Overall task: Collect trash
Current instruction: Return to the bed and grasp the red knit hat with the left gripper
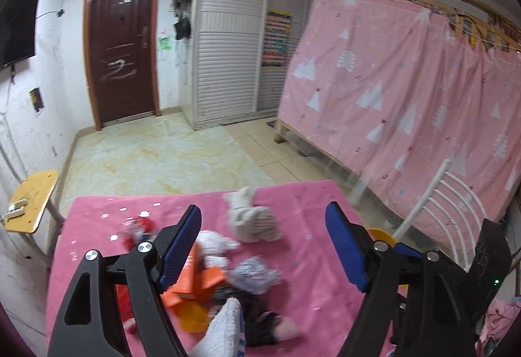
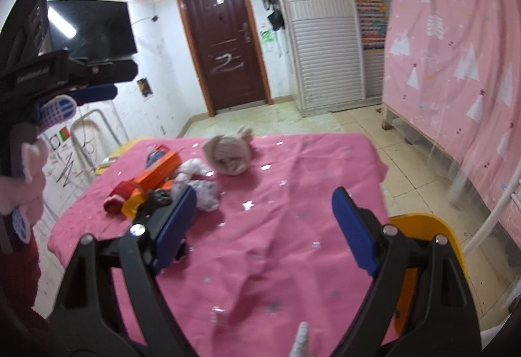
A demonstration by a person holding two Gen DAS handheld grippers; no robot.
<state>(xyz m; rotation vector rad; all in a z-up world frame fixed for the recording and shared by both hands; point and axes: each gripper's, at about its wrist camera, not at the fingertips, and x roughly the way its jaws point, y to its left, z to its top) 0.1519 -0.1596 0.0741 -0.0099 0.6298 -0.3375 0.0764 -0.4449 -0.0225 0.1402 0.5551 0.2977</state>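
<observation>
Our left gripper (image 1: 263, 246) hangs released above the bench covered in a pink star-print cloth (image 1: 312, 262), its blue-padded jaws wide apart with nothing pressed between them. Our right gripper (image 2: 265, 226) is likewise released and empty over the same bench (image 2: 293, 243). The trash sits in a loose heap toward the left part of the cloth: an orange cardboard box (image 2: 159, 170), a crumpled white paper wad (image 2: 195, 170), a second crumpled wad of printed white paper (image 2: 208, 192), a red wrapper (image 2: 119, 194) and a small dark object (image 2: 159, 199) that we cannot identify. In the left wrist view this heap lies directly beneath and between the left jaws, partly hidden by the left finger. A beige knitted stuffed toy (image 2: 229, 155) lies just beyond the heap, apart from it. In the right wrist view, the left gripper (image 2: 81, 95) appears raised at the left edge. A yellow chair seat (image 2: 433, 226) stands just beside the bench's right edge.
</observation>
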